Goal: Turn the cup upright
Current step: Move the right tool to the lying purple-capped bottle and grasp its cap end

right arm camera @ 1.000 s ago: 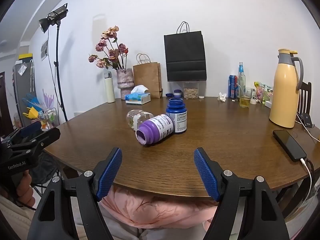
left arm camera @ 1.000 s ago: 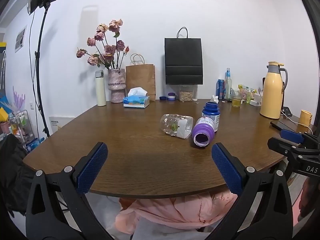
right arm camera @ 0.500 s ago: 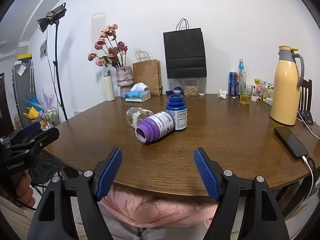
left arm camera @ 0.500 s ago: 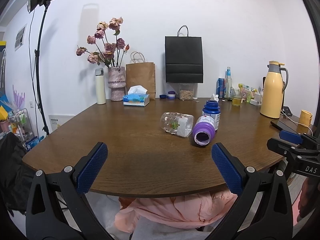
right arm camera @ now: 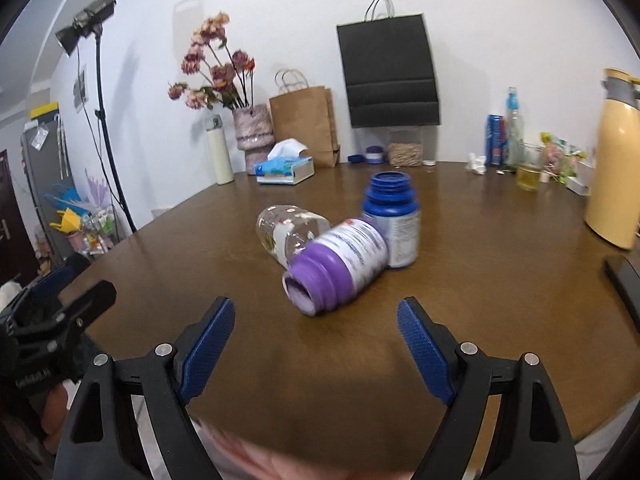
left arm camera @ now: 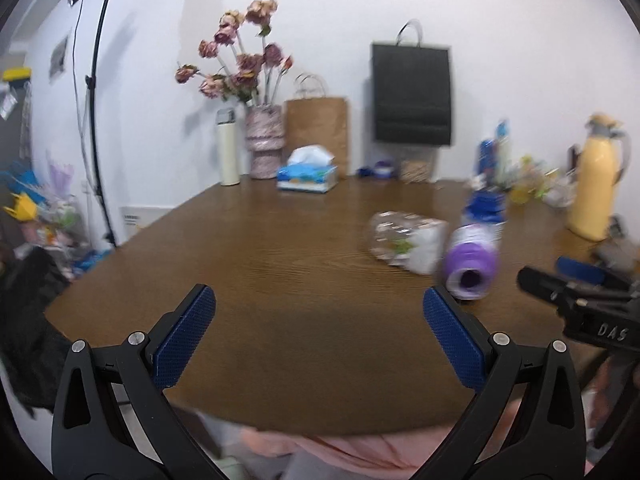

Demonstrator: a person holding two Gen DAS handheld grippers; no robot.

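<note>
A purple container [right arm camera: 338, 268] lies on its side on the brown table [right arm camera: 500, 280], its open mouth turned toward me. A clear glass cup [right arm camera: 290, 228] with a white label lies on its side just behind it, to the left. A blue jar [right arm camera: 392, 220] stands upright behind the purple one. My right gripper [right arm camera: 316, 336] is open, a short way in front of the purple container. My left gripper [left arm camera: 320, 332] is open over the near table edge, left of the clear cup [left arm camera: 406, 240] and the purple container [left arm camera: 472, 266]. The right gripper [left arm camera: 580, 300] shows at the right edge of the left wrist view.
At the back of the table stand a flower vase [right arm camera: 254, 136], a white bottle [right arm camera: 220, 152], a tissue box [right arm camera: 284, 168], brown and black paper bags, and several bottles. A yellow thermos jug [right arm camera: 616, 160] is at the right, a phone [right arm camera: 626, 284] by the right edge.
Both grippers have moved forward over the table edge toward the lying containers. The left wrist view has swung left and blurred. The containers have not moved.
</note>
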